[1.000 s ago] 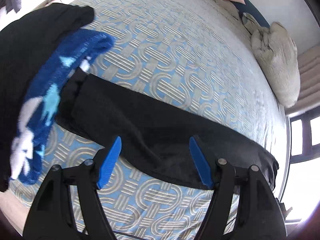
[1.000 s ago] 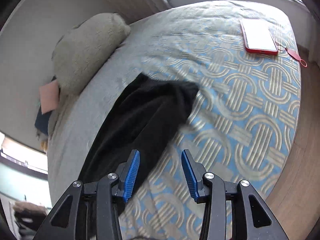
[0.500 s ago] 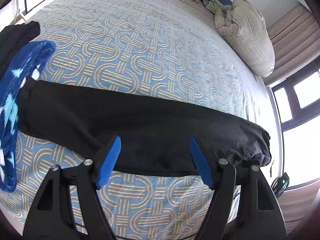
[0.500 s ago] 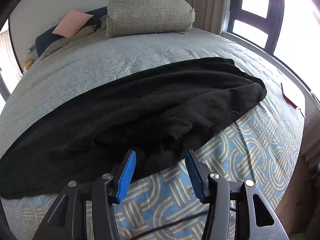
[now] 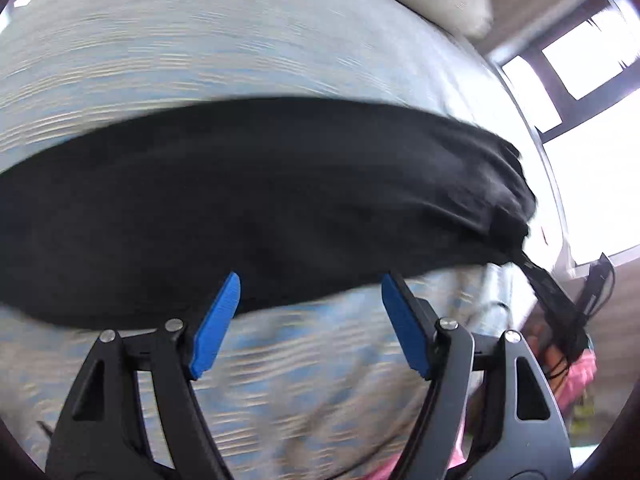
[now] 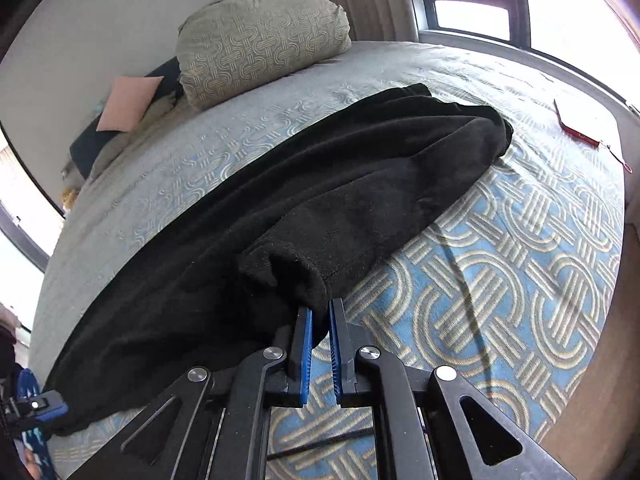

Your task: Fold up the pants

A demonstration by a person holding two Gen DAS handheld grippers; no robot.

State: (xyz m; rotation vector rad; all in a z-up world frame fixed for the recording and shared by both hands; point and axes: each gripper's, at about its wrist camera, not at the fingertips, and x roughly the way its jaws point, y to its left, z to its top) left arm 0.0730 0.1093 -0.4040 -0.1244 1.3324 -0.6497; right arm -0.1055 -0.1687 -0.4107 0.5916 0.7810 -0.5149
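The right gripper (image 6: 319, 316), whose jaws stood apart over the cloth half a second ago, has now closed them on a bunched fold at the near edge of the black pants (image 6: 340, 184), so the first grasp of the fold is made. The pants lie stretched long across the patterned bed (image 6: 520, 260), one end near the window side, the other running off toward the lower left of the right wrist view. The left gripper (image 5: 310, 300) has its jaws wide apart and holds nothing; it hangs just over the near hem of the pants (image 5: 260, 200), and its whole view is smeared, which suggests it is swinging fast along the garment toward the right-hand end. The blue patterned cloth seen at its left a moment ago has dropped out of its view. A pillow (image 6: 264, 40) and a red-edged phone (image 6: 580, 120) sit well apart from the pants. Likely the left jaws need a matching pinch before anything is lifted.
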